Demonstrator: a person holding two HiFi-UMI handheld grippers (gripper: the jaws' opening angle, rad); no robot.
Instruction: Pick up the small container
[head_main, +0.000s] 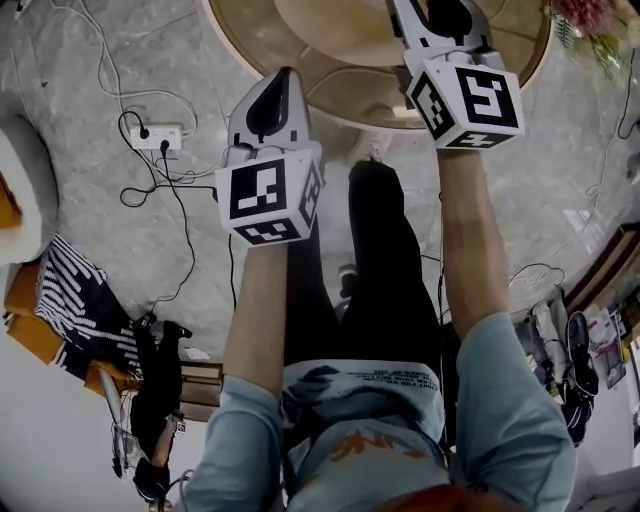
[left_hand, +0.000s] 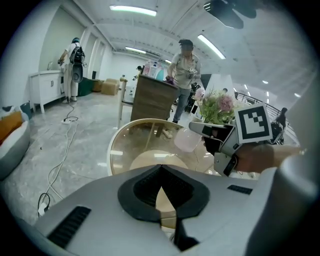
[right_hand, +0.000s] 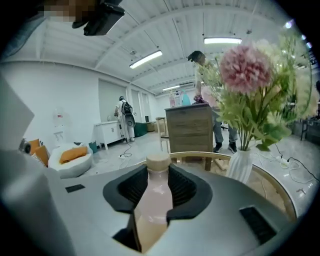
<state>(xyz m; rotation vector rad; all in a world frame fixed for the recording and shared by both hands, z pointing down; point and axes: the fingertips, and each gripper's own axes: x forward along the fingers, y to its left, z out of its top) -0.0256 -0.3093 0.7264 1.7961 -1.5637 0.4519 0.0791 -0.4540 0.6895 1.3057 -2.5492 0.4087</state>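
My right gripper (right_hand: 156, 186) is shut on the small container (right_hand: 151, 202), a pale pink bottle with a cream cap that stands upright between the dark pads. The left gripper view shows the same container (left_hand: 188, 140) at the tip of my right gripper (left_hand: 216, 134), lifted above the round glass table (left_hand: 113, 149). In the head view my right gripper (head_main: 443, 22) reaches over the table (head_main: 330, 106) and the container is hidden. To the left, my left gripper (head_main: 281, 84) hangs at the table's near edge. Its jaws (left_hand: 160, 171) meet with nothing between them.
A white vase (right_hand: 241, 165) with pink flowers (right_hand: 245, 70) stands on the table to the right of the container. A wooden cabinet (left_hand: 152, 98) and people stand beyond. A power strip (head_main: 157, 137) with cables lies on the floor at left, beside a white beanbag (right_hand: 70, 161).
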